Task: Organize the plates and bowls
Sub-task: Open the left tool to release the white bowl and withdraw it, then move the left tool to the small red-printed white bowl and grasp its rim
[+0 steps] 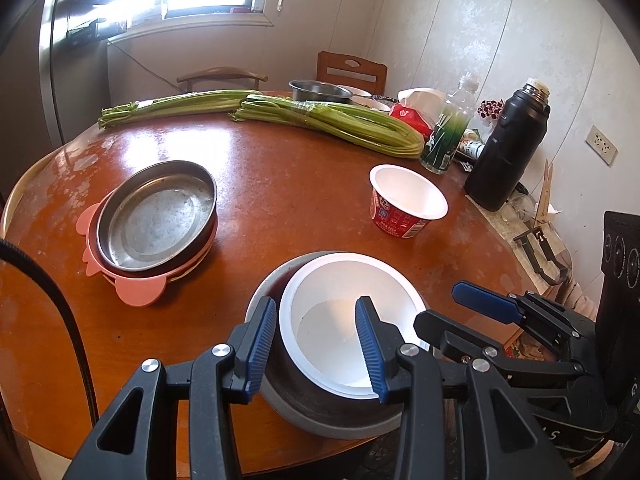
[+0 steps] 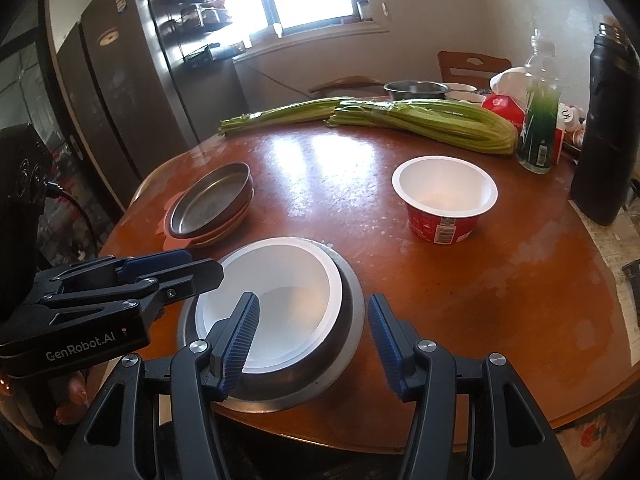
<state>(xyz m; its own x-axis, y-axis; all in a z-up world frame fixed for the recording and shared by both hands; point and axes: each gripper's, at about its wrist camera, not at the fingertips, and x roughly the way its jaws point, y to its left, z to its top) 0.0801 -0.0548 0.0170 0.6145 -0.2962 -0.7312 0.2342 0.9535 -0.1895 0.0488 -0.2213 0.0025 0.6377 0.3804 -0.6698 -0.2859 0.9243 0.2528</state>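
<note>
A white bowl (image 1: 328, 320) (image 2: 288, 292) sits nested inside a steel bowl (image 1: 304, 412) (image 2: 346, 340) at the near edge of the round wooden table (image 1: 280, 184). My left gripper (image 1: 316, 344) (image 2: 192, 268) straddles the bowls' left rims, one pad against the steel wall and the other inside the white bowl, gripping them. On the opposite rim, my right gripper (image 2: 312, 336) (image 1: 460, 312) has one finger inside the white bowl and the other standing slightly clear of the steel wall. To the left, a steel plate (image 1: 156, 220) (image 2: 208, 204) tops a stack of pink plates (image 1: 140, 292). A red-and-white paper bowl (image 1: 408, 196) (image 2: 444, 192) stands alone on the right.
Two celery bundles (image 1: 332, 120) lie across the far side of the table. A plastic bottle (image 1: 448, 128), a black flask (image 1: 508, 144), a red packet and another steel bowl (image 1: 316, 90) crowd the far right. Chairs stand behind the table and a fridge (image 2: 120, 80) at the left.
</note>
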